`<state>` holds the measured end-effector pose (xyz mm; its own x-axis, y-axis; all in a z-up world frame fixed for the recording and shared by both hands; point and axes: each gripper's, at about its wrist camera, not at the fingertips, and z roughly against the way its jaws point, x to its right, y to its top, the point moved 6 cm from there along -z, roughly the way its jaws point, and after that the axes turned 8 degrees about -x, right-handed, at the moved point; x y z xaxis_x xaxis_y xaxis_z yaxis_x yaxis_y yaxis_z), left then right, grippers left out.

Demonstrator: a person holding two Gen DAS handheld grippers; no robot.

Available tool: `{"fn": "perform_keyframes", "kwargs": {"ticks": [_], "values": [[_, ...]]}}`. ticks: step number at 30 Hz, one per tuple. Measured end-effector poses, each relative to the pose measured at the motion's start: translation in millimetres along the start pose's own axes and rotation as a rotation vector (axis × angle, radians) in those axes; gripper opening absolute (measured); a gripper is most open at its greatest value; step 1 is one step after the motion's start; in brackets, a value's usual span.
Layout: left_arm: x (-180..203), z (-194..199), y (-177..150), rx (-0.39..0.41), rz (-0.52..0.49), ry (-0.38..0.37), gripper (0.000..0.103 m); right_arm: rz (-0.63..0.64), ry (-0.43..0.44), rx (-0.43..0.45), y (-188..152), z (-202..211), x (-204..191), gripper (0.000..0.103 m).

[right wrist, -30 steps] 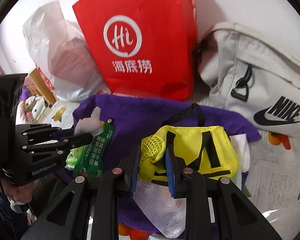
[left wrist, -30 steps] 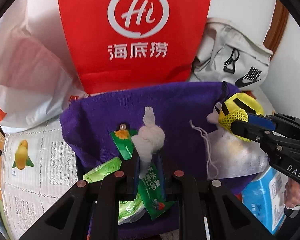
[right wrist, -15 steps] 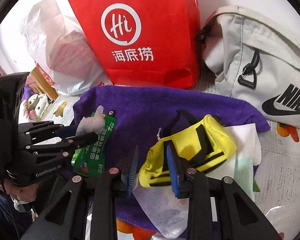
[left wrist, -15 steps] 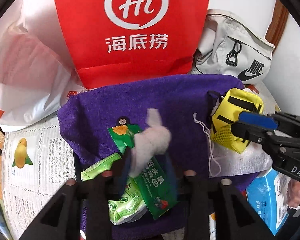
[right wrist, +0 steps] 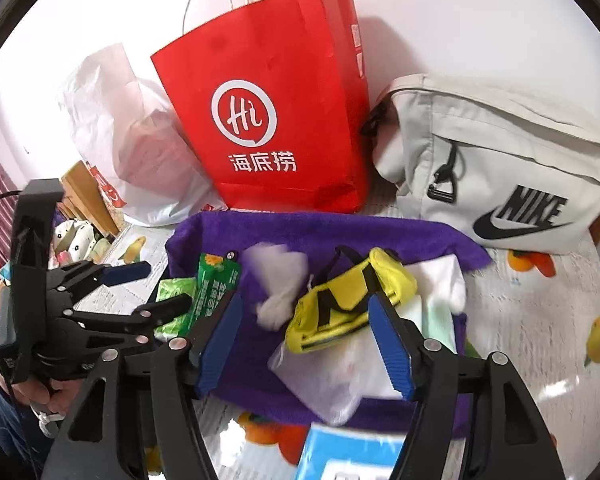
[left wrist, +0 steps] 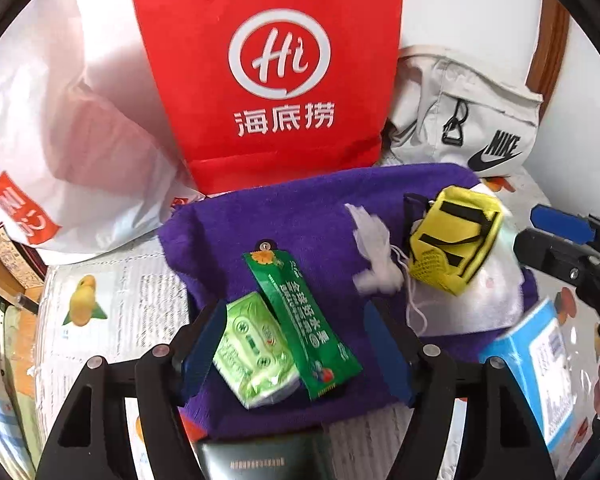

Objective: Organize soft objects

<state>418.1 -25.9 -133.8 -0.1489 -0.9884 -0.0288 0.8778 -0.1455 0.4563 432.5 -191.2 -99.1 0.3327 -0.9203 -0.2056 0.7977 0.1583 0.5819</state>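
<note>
Hidden/unclear: white wad point(left wrist: 374, 256) is motion-blurred in both views; blue box point(left wrist: 540, 364) cut off at frame edge; white mesh pouch point(right wrist: 340, 376) partly under yellow bag point(right wrist: 352, 300).

Count on purple towel point(left wrist: 260, 216): 1 wad, 1 yellow bag, 2 green packets point(left wrist: 296, 320), 1 pouch.

Left gripper point(left wrist: 296, 344): jaws opening, pads clear of the packets between them. Right gripper point(right wrist: 306, 340): jaws opening, yellow bag between, not gripped.
</note>
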Motion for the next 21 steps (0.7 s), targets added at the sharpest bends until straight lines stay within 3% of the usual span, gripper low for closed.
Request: {"fn": "perform_keyframes", "kwargs": {"ticks": [6,8,11,21], "values": [[1,40,-21,0.048,0.027,-0.017,0.07,-0.018,-0.038,0.014,-21,31,-6,0.074],[1,53,-29,0.062,0.037,-0.02,0.07,-0.027,-0.048,0.027,-30,45,-9,0.084],[2,79,-49,0.08,0.056,-0.027,0.072,-0.027,-0.086,0.059,-46,72,-17,0.088],[23,170,-113,0.197,0.085,-0.053,0.091,-0.041,-0.129,0.12,-108,153,-45,0.093]]}}
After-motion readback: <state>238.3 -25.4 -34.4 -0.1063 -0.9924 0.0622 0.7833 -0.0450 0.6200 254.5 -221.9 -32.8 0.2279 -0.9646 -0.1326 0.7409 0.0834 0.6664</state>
